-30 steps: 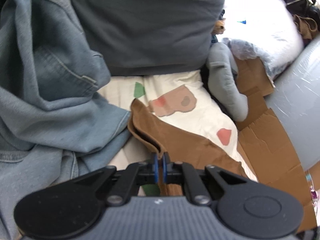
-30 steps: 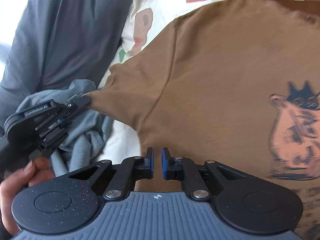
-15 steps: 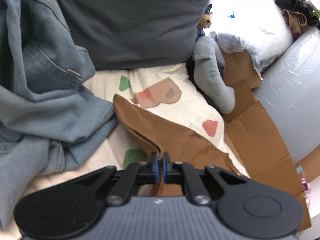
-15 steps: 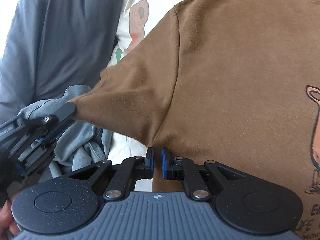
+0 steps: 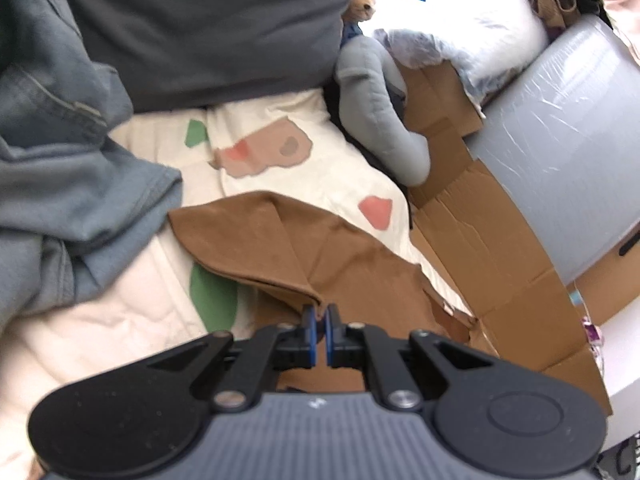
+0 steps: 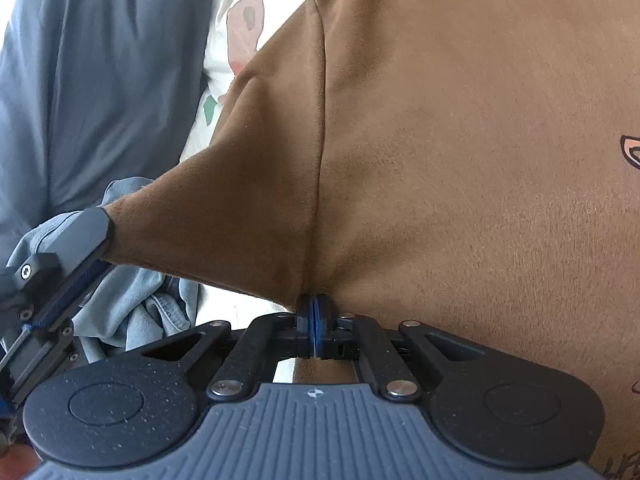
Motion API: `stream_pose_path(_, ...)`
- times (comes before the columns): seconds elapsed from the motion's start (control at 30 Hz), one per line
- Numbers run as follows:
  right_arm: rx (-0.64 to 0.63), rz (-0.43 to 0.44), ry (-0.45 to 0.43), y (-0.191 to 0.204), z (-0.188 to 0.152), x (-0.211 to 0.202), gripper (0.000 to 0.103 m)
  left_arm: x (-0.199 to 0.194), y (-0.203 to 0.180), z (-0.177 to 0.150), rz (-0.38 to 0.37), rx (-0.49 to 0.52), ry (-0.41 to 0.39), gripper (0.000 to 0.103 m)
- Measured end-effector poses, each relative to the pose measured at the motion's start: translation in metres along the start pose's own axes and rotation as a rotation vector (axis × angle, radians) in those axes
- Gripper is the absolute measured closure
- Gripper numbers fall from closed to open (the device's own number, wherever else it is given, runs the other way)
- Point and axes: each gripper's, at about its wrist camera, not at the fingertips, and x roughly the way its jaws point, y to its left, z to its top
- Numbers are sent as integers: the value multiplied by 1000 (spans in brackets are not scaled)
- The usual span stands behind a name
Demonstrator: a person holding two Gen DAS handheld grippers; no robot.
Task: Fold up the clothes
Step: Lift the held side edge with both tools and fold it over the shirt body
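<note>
A brown T-shirt [image 6: 460, 140] with a cartoon print lies spread on the patterned bedsheet [image 5: 312, 168]. In the left wrist view its sleeve [image 5: 280, 248] runs away from my left gripper [image 5: 319, 318], which is shut on the sleeve's edge. The right wrist view shows that same left gripper [image 6: 96, 224] pulling the sleeve tip out to the left. My right gripper [image 6: 314, 308] is down at the side seam under the sleeve. Its jaws are closing, and a pinch of brown fabric is pressed between the blue pads.
Blue denim clothes [image 5: 60, 184] are piled at the left, beside a dark grey pillow [image 5: 208, 24]. A grey plush toy [image 5: 372, 112], flattened cardboard [image 5: 492, 248] and a plastic-wrapped grey roll [image 5: 568, 120] line the bed's right side. A white pillow [image 5: 460, 8] lies far back.
My right gripper sank onto the shirt and closed its jaws on the fabric at the seam. My left gripper drew the sleeve outward, so it stretches flatter.
</note>
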Motion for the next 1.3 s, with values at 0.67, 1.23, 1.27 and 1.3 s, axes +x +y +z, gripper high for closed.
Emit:
stream_pose_path(0.67,29,68,-8,-12,-18,-8,96,9,8,-13,-67,-54,164,82)
stream_pose_path(1.23,-26,-95,-115,-20,-12,-68,64,39,24,-22,154,115,173,82)
stream_pose_path(1.27,-31,-102,-119,-22,-9,-68,64,42,24,-24,160,124,178,82)
stream_pose_path(1.3,-36,-109,-123,-24,-7,-69,64,46,23,-25,166,133,182,83)
